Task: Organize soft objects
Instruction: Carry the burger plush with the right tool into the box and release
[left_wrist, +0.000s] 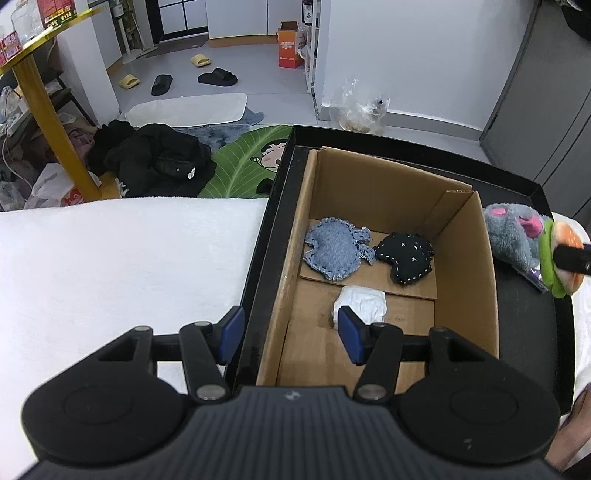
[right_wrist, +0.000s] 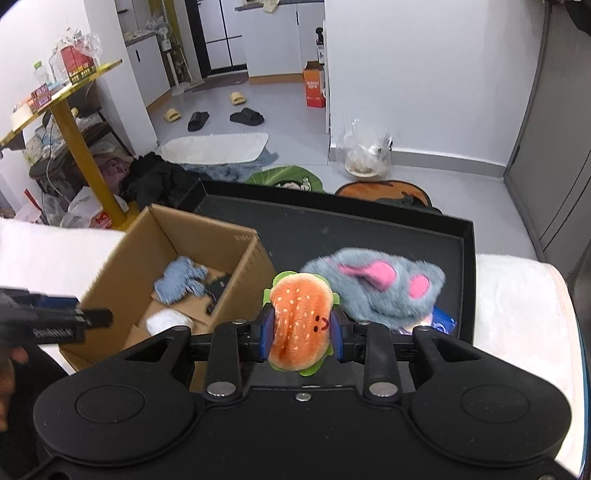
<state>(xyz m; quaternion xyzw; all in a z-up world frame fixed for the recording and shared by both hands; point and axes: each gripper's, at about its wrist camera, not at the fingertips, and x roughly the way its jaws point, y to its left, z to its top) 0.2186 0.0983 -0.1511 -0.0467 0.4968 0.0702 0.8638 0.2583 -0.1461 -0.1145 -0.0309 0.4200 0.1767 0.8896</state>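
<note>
My right gripper (right_wrist: 301, 330) is shut on a plush burger (right_wrist: 300, 320), orange with a green lettuce rim, lifted above the black tray (right_wrist: 369, 225). Behind it on the tray lies a grey plush with pink ears (right_wrist: 384, 284). A cardboard box (left_wrist: 465, 254) stands in the tray's left part and holds a denim pouch (left_wrist: 334, 251), a black stitched pouch (left_wrist: 406, 258) and a white crumpled soft piece (left_wrist: 364, 302). My left gripper (left_wrist: 291, 336) hangs open over the box's left wall, empty. The burger (left_wrist: 557, 258) shows at the right edge of the left wrist view.
The tray rests on a white fleecy surface (left_wrist: 110, 266). Under the grey plush a blue packet (right_wrist: 441, 323) pokes out. Beyond lie a green leaf rug (left_wrist: 240, 162), dark clothes (left_wrist: 155, 158), slippers and a yellow-legged table (left_wrist: 48, 122). A hand shows at far left (right_wrist: 7, 373).
</note>
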